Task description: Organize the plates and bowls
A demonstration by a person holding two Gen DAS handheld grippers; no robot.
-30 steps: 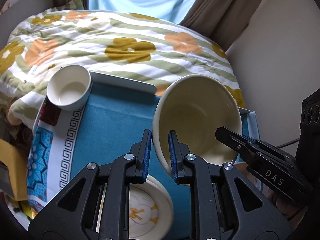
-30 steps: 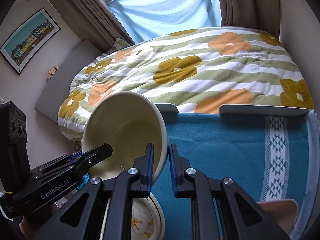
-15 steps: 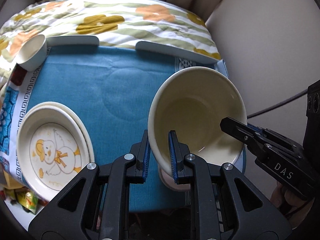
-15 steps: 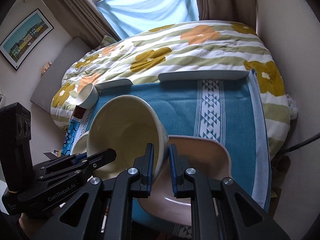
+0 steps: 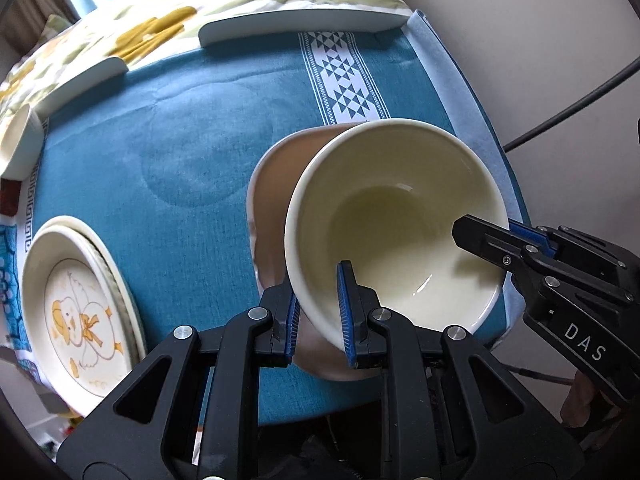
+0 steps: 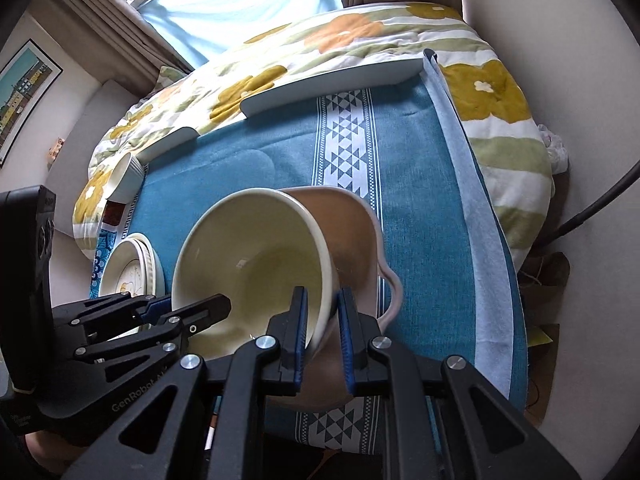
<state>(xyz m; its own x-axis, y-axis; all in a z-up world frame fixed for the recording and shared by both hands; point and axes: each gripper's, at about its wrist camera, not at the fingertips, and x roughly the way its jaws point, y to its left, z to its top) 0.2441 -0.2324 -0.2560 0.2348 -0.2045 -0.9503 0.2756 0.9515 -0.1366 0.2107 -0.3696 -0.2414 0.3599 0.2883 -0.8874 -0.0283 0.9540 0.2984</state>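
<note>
Only two bits of text I can actually read here. In the left wrist view, the right gripper (image 5: 486, 240) coming in from the side has "DAS" printed in white capitals on its black body. In the right wrist view, the left gripper (image 6: 188, 312) has "GenRobot.AI" in pale letters along its black arm, with the end partly hidden. There's also some tiny print lower on that same body, but it's too small to make out.

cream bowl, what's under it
A pink dish with a wavy rim lies on the teal cloth beneath the tilted cream ceramic bowl; the dish's middle is covered.
</note>
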